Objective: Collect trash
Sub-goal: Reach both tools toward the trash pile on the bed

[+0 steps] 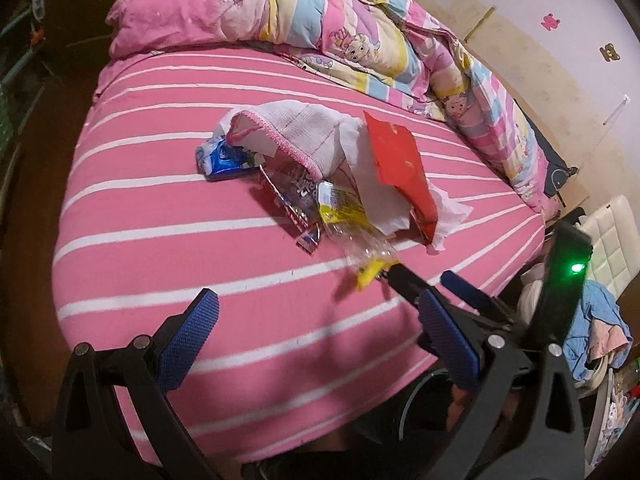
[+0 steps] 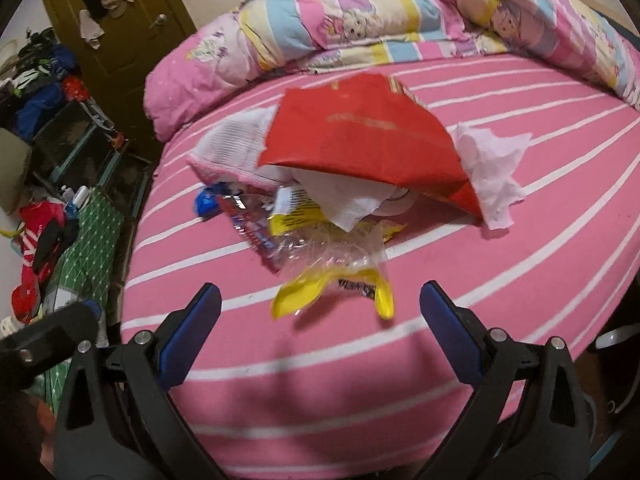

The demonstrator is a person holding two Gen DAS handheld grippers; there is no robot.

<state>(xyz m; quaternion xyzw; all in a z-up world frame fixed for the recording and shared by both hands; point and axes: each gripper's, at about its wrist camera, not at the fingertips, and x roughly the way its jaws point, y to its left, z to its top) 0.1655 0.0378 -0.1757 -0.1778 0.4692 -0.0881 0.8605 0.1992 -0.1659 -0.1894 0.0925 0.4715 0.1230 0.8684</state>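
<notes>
A heap of trash lies mid-bed on the pink striped sheet [image 1: 168, 240]: a red paper packet [image 1: 400, 160], white tissue [image 1: 384, 200], a yellow and clear wrapper [image 1: 360, 240], a red snack wrapper [image 1: 288, 196], a blue packet [image 1: 224, 158] and a white cloth with pink trim [image 1: 296, 128]. My left gripper [image 1: 316, 316] is open and empty, short of the heap. My right gripper [image 2: 320, 304] is open, its fingers either side of the yellow wrapper's [image 2: 336, 280] near end; the red packet [image 2: 360, 140] and tissue [image 2: 492, 168] lie beyond. The right gripper also shows in the left wrist view [image 1: 432, 284].
A rolled pastel quilt [image 1: 360, 40] and pink pillow [image 1: 180, 12] line the bed's far side. In the right wrist view, clutter and a green mat [image 2: 88, 240] sit on the floor left of the bed, near a door [image 2: 120, 20]. A white chair [image 1: 612, 240] with clothes stands at the right.
</notes>
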